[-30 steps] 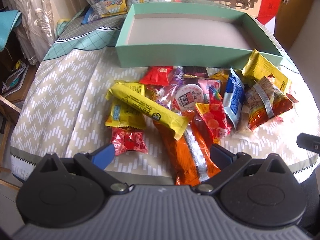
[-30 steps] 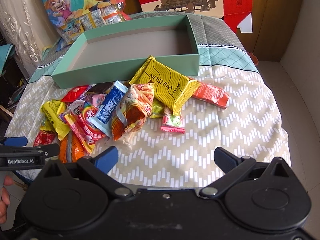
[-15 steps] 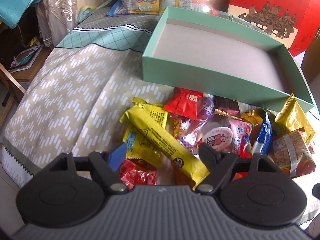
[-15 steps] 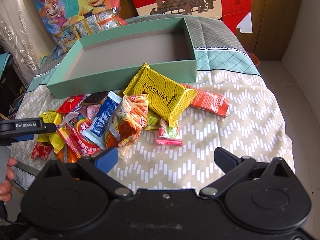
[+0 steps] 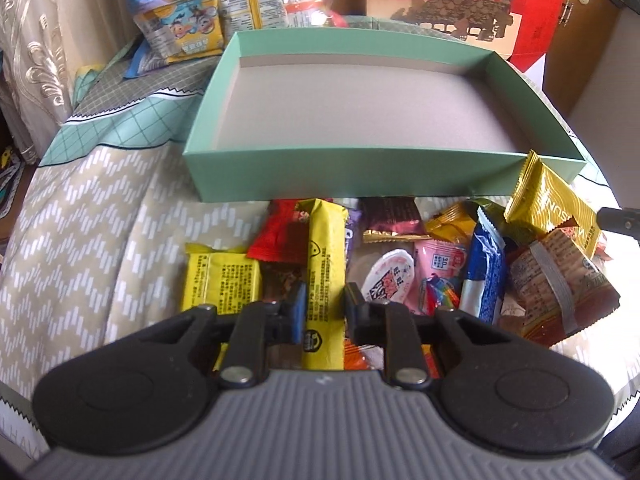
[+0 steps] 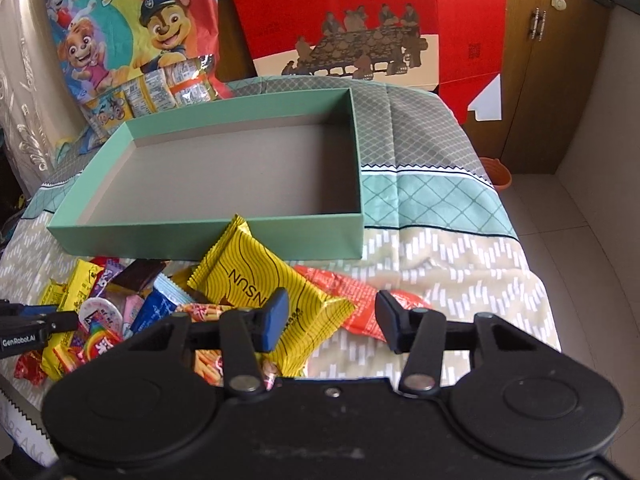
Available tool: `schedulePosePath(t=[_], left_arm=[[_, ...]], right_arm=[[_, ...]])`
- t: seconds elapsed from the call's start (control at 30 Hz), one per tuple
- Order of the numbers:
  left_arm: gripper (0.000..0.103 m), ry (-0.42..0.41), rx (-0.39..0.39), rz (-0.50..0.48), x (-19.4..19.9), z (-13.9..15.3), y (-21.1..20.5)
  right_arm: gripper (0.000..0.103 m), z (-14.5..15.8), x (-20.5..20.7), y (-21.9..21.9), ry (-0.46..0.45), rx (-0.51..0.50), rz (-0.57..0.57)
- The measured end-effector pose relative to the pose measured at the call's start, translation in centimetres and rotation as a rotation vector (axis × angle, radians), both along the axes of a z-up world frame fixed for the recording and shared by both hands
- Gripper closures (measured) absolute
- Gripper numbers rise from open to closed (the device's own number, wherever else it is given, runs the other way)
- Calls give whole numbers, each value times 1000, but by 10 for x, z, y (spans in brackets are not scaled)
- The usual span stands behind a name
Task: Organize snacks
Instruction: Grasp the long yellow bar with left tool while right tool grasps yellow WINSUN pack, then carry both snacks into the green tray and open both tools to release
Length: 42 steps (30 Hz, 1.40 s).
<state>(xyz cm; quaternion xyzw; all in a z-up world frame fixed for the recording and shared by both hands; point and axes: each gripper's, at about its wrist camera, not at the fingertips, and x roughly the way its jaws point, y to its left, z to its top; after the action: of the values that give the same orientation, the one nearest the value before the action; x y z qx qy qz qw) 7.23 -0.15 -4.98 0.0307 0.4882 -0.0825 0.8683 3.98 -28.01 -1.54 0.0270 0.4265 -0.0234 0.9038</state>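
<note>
Long yellow snack bar (image 5: 325, 276) is seen at lower centre of the left wrist view, clamped between the narrowed fingers of the left gripper (image 5: 324, 307); both pads are pressed on its sides. The bar is laid over a red packet (image 5: 280, 232), just beside a flat yellow packet (image 5: 220, 280) to its left. The rest of the snack pile (image 5: 460, 272) is spread to the right across the patterned cloth (image 5: 100, 232).

The green tray (image 5: 320, 178) is placed just above the pile, centre frame, with only bare grey floor seen inside.

In the right wrist view the right gripper (image 6: 330, 320) is held moderately wide, lower centre, over a yellow WINSUN packet (image 6: 272, 292) and an orange packet (image 6: 356, 300); nothing is gripped. A red box (image 6: 360, 12) is stood at the top, with a cartoon bag (image 6: 120, 20) at upper left.
</note>
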Motion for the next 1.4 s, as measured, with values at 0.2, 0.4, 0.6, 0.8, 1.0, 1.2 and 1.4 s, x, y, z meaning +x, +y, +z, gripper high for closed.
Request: schedulePosePath(t=[0.2, 0.4, 0.6, 0.8, 1.0, 1.2, 1.4], left_arm=[[77, 22, -7, 27, 4, -2, 17], [70, 36, -14, 54, 8, -3, 32], [63, 35, -15, 49, 8, -4, 36], [57, 36, -18, 45, 7, -5, 33], [52, 37, -12, 30, 8, -5, 30], [81, 32, -19, 28, 11, -5, 31], [81, 28, -33, 13, 12, -7, 35]], right_arm=[[54, -12, 18, 28, 105, -36, 134], [54, -22, 22, 53, 150, -46, 184], [37, -12, 34, 54, 121, -99, 246], [35, -17, 51, 63, 119, -188, 408], [35, -21, 62, 78, 118, -223, 532], [35, -25, 71, 82, 178, -147, 519], [34, -28, 56, 77, 252, 3, 413]])
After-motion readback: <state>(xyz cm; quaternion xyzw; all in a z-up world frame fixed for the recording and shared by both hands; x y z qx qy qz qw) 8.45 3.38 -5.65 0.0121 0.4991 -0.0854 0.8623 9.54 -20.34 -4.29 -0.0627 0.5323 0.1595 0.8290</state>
